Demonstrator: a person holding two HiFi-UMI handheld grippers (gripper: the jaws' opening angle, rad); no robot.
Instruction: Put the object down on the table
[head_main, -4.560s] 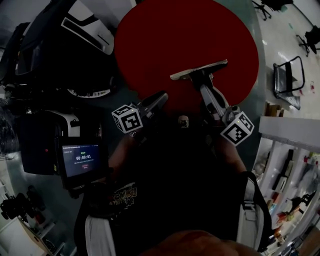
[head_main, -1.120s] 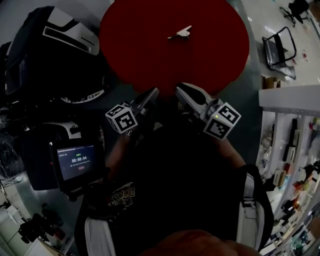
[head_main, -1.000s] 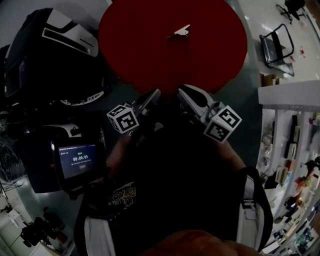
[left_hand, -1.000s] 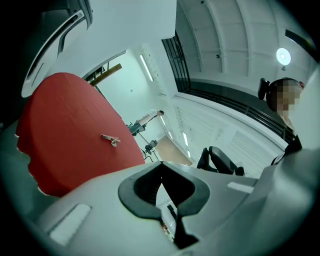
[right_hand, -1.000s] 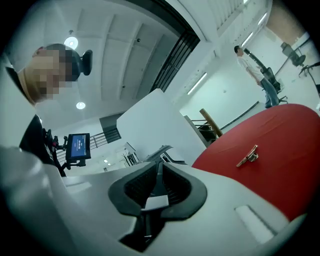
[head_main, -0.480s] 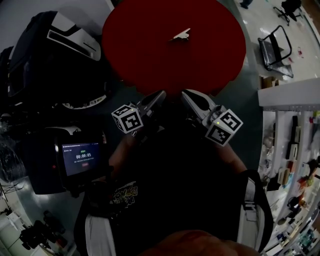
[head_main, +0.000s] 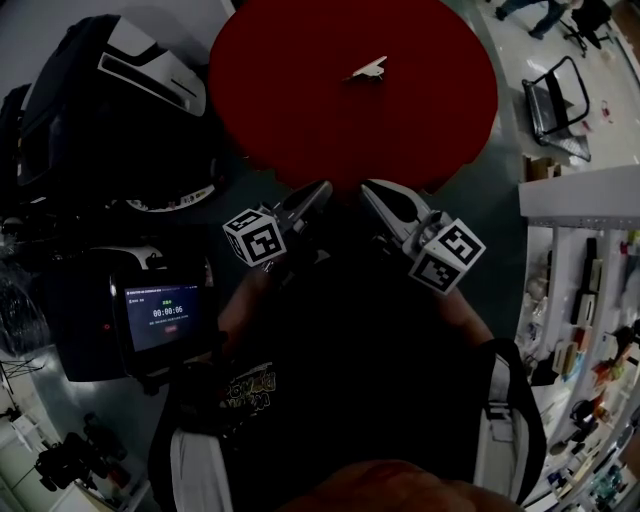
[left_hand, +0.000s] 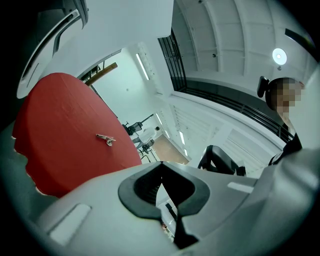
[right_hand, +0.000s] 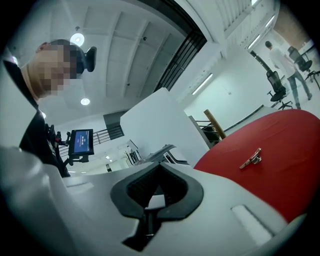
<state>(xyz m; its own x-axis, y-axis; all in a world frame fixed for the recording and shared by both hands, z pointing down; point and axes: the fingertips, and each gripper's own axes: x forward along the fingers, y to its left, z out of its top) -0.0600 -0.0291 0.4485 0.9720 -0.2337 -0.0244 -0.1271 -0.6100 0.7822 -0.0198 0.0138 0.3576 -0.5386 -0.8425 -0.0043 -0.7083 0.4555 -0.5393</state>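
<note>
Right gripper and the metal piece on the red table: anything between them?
Nothing: just bare red table between the right gripper and the metal piece, seen in the head view.

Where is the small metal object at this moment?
The small metal object lies alone on the red table, beyond its centre in the head view, well clear of the left gripper and right gripper at the near edge.

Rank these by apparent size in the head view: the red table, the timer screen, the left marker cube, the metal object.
1. red table
2. timer screen
3. left marker cube, close to the screen and nearer the camera, so unsure
4. metal object, also farthest
</note>
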